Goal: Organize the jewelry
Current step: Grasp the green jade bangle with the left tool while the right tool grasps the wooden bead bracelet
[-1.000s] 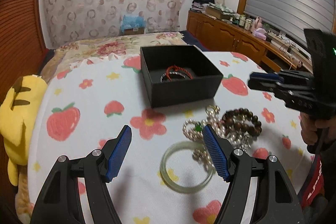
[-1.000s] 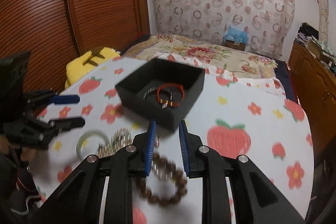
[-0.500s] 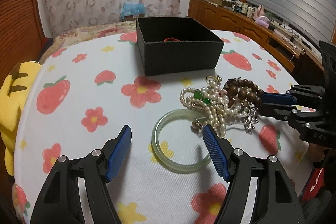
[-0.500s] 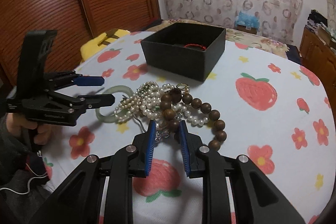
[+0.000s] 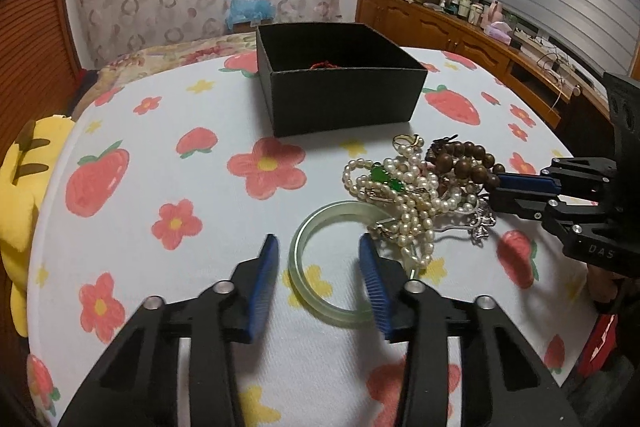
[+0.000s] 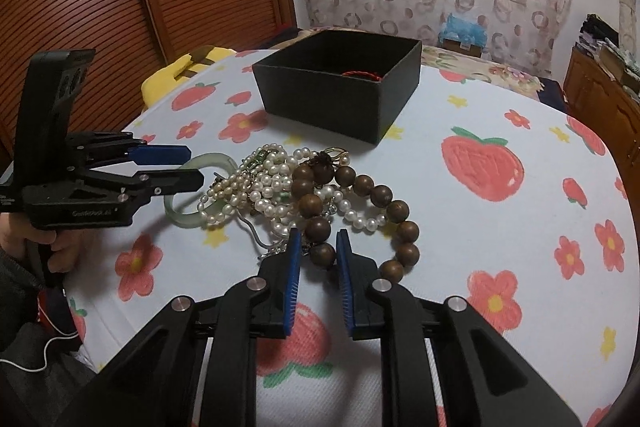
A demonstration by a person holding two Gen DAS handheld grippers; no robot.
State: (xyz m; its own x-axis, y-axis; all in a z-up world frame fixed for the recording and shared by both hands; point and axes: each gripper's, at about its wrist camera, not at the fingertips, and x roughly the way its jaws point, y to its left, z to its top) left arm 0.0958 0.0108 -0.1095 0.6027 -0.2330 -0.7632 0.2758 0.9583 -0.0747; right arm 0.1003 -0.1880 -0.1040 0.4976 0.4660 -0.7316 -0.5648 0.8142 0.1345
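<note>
A black open box [image 5: 340, 83] stands mid-table and holds a red bracelet [image 6: 362, 74]. In front of it lies a tangle: a pearl necklace [image 5: 404, 195], a brown wooden bead bracelet [image 6: 360, 215] and a pale green jade bangle [image 5: 320, 267]. My left gripper [image 5: 316, 247] is open, its fingers straddling the near left side of the bangle. My right gripper [image 6: 318, 239] is narrowly open, its fingers on either side of a brown bead at the bracelet's near edge; it also shows in the left wrist view [image 5: 516, 191].
The table carries a white cloth with strawberries and flowers [image 5: 160, 187]. A yellow plush toy [image 5: 20, 195] lies off the left edge. A wooden cabinet [image 5: 460, 31] lines the right wall, and a bed [image 6: 480, 67] lies behind the table.
Both grippers came down and forward to the jewelry pile. The left gripper narrowed around the bangle. The right gripper reached the brown bead bracelet.
</note>
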